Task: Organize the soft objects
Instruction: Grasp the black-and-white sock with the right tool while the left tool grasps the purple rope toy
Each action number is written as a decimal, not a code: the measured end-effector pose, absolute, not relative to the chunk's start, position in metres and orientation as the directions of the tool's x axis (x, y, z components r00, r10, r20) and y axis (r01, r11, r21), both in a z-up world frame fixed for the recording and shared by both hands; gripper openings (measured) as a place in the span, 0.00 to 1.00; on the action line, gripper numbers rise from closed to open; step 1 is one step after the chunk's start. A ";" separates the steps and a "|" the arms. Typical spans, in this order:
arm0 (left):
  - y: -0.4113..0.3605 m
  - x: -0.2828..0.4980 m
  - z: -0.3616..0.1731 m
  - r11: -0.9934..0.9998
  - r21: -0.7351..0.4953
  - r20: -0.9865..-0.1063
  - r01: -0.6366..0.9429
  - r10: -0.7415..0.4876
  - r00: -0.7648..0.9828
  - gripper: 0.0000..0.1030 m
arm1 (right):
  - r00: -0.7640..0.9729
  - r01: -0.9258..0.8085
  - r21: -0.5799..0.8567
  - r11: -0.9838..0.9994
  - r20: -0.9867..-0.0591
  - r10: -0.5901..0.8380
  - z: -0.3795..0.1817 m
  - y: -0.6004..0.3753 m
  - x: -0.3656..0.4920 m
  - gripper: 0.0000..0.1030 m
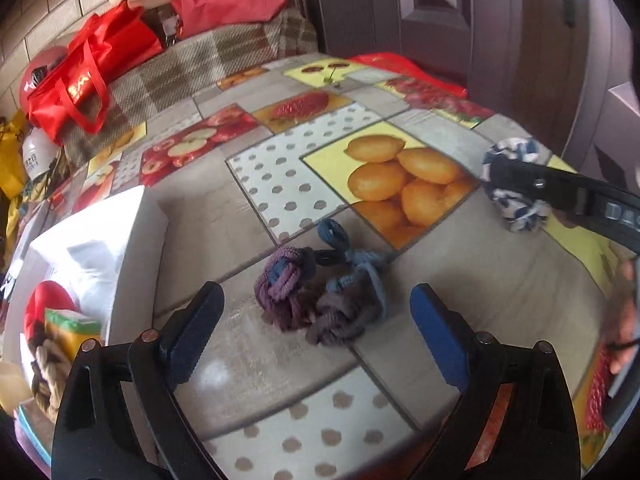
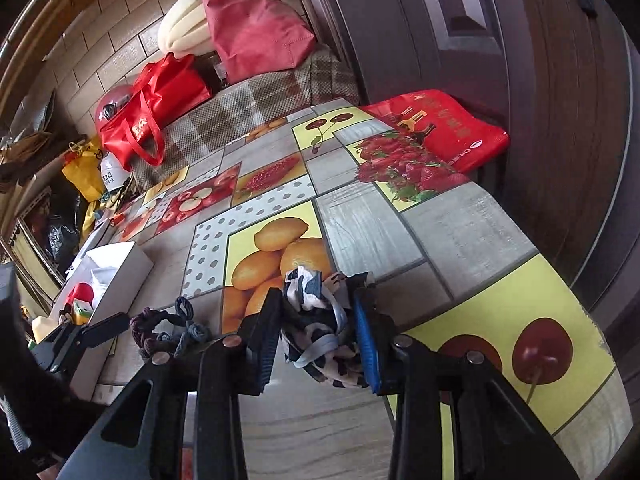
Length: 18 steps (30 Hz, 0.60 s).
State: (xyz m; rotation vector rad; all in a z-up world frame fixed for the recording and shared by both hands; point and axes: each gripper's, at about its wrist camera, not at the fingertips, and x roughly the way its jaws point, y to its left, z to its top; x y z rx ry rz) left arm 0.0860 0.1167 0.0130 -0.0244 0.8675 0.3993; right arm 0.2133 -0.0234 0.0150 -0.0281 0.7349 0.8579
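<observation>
A purple and blue knotted rope toy (image 1: 288, 292) lies on the fruit-print tablecloth (image 1: 280, 360). My left gripper (image 1: 318, 296) stands open just before it, a finger on each side and neither touching. At the right, my right gripper (image 2: 318, 298) is shut on a blue-and-white knotted fabric ball (image 2: 312, 332), both pads pressing its sides. In the left wrist view the ball (image 1: 516, 212) shows behind one black finger of the right gripper (image 1: 520, 180). A white box (image 1: 132, 240) at the left holds a red item, a yellow-green pack and a tan braided rope.
Beyond the table a plaid-covered bench (image 2: 256, 100) carries red bags (image 2: 160, 96) and a cream cushion. Another red bag (image 2: 452, 128) lies by the table's far right corner, next to a dark door (image 2: 520, 60). A person's hand (image 1: 624, 320) is at the right edge.
</observation>
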 end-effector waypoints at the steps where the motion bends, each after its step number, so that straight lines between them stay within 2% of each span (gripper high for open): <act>1: 0.119 0.088 0.011 0.929 0.131 -0.751 -0.347 0.322 0.576 0.91 | 0.425 -0.695 0.266 0.668 -0.598 0.680 0.015 -0.024 0.214 0.35; 2: 0.120 0.090 0.012 0.934 0.120 -0.750 -0.337 0.308 0.586 0.83 | 0.424 -0.694 0.269 0.668 -0.597 0.681 0.015 -0.022 0.215 0.35; 3: 0.121 0.091 0.013 0.941 0.107 -0.752 -0.321 0.288 0.593 0.66 | 0.420 -0.694 0.273 0.666 -0.598 0.683 0.015 -0.023 0.215 0.35; 4: 0.120 0.091 0.012 0.945 0.099 -0.750 -0.313 0.278 0.600 0.57 | 0.420 -0.694 0.272 0.666 -0.599 0.682 0.015 -0.021 0.215 0.35; 5: 0.119 0.091 0.013 0.947 0.097 -0.746 -0.305 0.272 0.607 0.39 | 0.417 -0.696 0.273 0.664 -0.600 0.683 0.015 -0.021 0.215 0.36; 6: 0.117 0.089 0.014 0.951 0.096 -0.742 -0.293 0.265 0.616 0.32 | 0.414 -0.699 0.273 0.661 -0.600 0.685 0.015 -0.021 0.215 0.36; 9: 0.108 0.083 0.018 0.956 0.104 -0.709 -0.274 0.264 0.653 0.26 | 0.400 -0.720 0.265 0.641 -0.597 0.696 0.016 -0.018 0.210 0.34; 18: 0.077 0.025 0.044 0.957 0.145 -0.508 -0.250 0.289 0.811 0.26 | 0.434 -0.724 0.274 0.633 -0.533 0.727 0.022 -0.027 0.202 0.34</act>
